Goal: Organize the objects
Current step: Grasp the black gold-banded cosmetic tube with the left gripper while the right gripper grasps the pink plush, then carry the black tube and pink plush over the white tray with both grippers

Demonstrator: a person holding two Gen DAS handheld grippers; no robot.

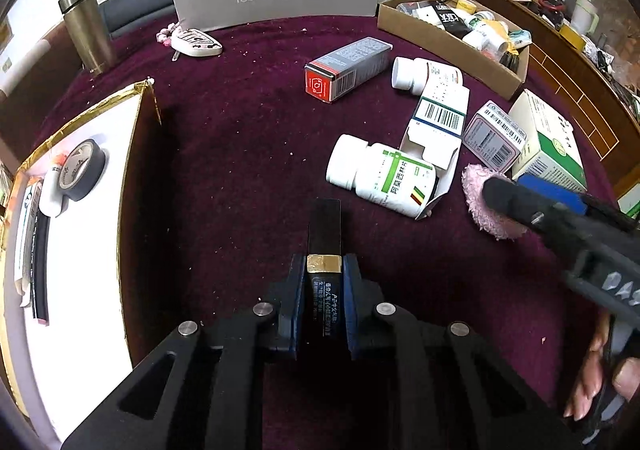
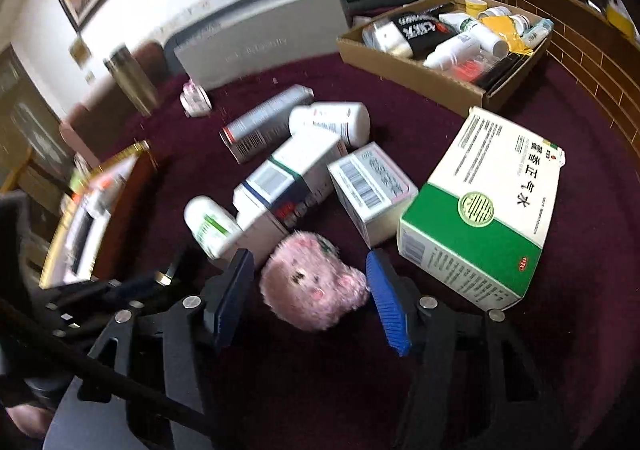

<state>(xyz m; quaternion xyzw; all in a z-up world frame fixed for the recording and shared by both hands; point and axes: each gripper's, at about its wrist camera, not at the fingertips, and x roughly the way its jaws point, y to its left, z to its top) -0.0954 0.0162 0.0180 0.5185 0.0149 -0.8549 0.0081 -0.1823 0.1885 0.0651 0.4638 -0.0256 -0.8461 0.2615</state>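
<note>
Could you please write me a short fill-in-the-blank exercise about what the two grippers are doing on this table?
1. The left gripper is shut on a black tube with a ____ band.
2. Between the right gripper pads lies a fluffy ____ toy.
3. The roll of black tape lies in the ____-rimmed box.

Missing words: gold; pink; gold
</note>
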